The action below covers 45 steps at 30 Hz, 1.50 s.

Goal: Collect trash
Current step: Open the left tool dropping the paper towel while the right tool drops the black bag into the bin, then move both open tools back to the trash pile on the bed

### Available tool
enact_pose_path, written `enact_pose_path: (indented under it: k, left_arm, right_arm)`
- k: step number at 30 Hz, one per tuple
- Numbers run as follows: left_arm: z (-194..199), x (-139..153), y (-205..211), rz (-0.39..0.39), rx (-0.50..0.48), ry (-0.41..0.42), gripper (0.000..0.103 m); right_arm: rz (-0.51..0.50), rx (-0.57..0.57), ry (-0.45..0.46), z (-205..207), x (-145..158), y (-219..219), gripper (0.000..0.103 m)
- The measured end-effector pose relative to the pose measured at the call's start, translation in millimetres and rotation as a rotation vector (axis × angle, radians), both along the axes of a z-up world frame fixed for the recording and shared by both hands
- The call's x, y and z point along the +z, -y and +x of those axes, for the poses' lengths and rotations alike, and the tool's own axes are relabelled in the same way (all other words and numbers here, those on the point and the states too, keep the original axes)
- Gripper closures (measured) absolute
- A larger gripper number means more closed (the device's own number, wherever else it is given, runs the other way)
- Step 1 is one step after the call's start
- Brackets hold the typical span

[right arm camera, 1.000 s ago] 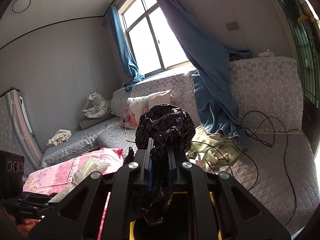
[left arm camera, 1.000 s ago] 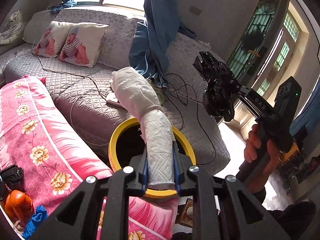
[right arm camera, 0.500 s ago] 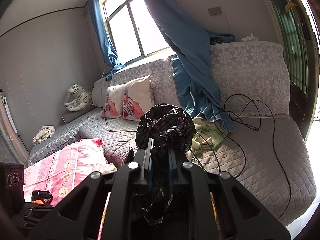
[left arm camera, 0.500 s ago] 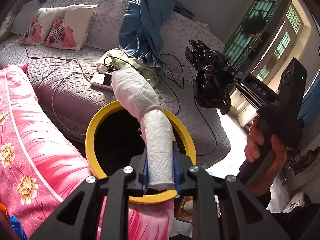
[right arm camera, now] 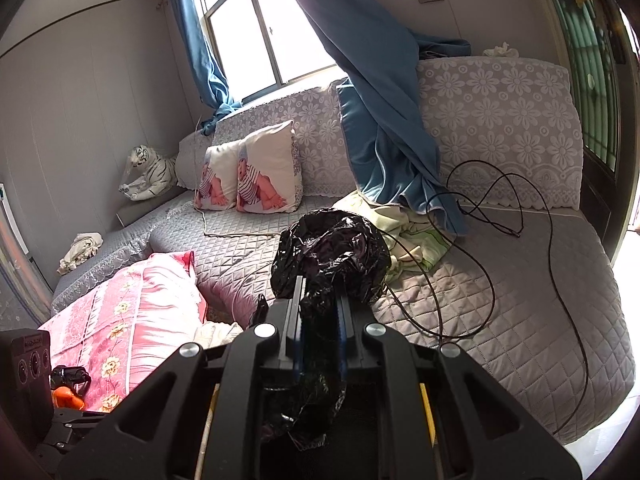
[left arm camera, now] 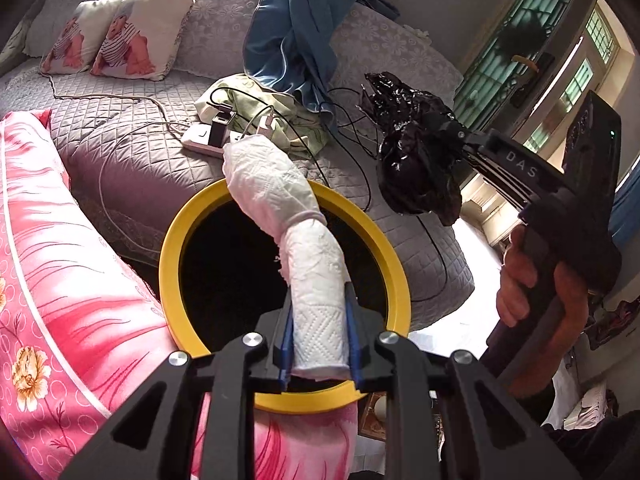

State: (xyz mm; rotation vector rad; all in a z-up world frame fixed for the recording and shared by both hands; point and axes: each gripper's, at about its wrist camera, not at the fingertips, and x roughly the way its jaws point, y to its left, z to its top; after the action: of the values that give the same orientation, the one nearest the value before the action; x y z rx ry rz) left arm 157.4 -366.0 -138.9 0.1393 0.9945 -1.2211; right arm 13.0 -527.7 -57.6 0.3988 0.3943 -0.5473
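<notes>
A yellow-rimmed bin [left arm camera: 188, 216] with a dark inside stands between the pink cover and the grey sofa. My left gripper [left arm camera: 318, 320] is shut on a rolled white paper towel [left arm camera: 276, 196] that sticks out over the bin's mouth. Right of the bin hangs a crumpled black plastic bag [left arm camera: 416, 160], clamped in my right gripper [left arm camera: 444, 136], with a hand on its handle. In the right wrist view the black plastic bag [right arm camera: 332, 252] bulges above my right gripper [right arm camera: 318, 308] and trails down between the fingers; slivers of the bin's yellow rim [right arm camera: 426, 404] show below.
A grey quilted sofa [right arm camera: 500, 280] carries black cables [right arm camera: 488, 200], a white power strip [left arm camera: 204, 138], a green-white cloth [right arm camera: 408, 236], two printed cushions [right arm camera: 248, 176] and a hanging blue curtain [right arm camera: 392, 128]. A pink floral cover [left arm camera: 52, 280] lies left of the bin.
Both grippers have come down toward the bin with their loads. The bin's mouth now looks larger under the paper towel, and the black bag hangs closer to its rim.
</notes>
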Motion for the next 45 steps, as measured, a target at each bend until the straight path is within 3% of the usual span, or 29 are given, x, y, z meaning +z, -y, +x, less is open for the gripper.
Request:
enact_pose_path:
  k: [2,4,9,15,17,22,27,30,35,41,45]
  left_arm:
    - [1,-1,0,-0.002,0.009,-0.003,0.08]
    - [1,-2,0,-0.001,0.016,-0.002,0.075]
    - [7,-2,-6,-0.006,0.061,-0.015,0.05]
    - [13,8,-23,-0.043,0.146,0.022,0.028]
    - [15,15,-29,-0.056,0.173,0.038,0.026]
    - [17,36,-53,-0.104,0.28,0.106,0.009]
    - [21,60,-94,-0.165,0.399,0.139,0.008]
    - [23,72,-125,-0.182,0.461,0.171,0.008]
    - [17,86,-190,-0.152,0.566,0.307,0.008]
    - [8,87,-276,-0.079,0.674,0.387,0.008]
    - [0,80,-338,-0.052,0.753,0.394,0.008]
  right_arm:
    - [0.006,-0.004,-0.007,1,-2,1,0.083]
    - [0.017,-0.005,0.003,1,-2,2,0.06]
    - [0.0,-0.037,-0.002,-1,0,1,0.058]
    - [0.001,-0.049,0.029,-9,7,0,0.058]
    - [-0.006,-0.045,0.052,-14,12,-3,0.058]
    - [-0.043,-0.01,0.141,-24,27,-16,0.038]
    - [-0.077,0.067,0.257,-30,43,-39,0.009]
    - [-0.144,0.132,0.298,-26,54,-61,0.008]
    - [-0.279,0.249,0.278,-4,64,-110,0.008]
    - [-0.3,0.437,0.227,32,64,-166,0.008]
    - [-0.317,0.56,0.199,57,61,-207,0.008]
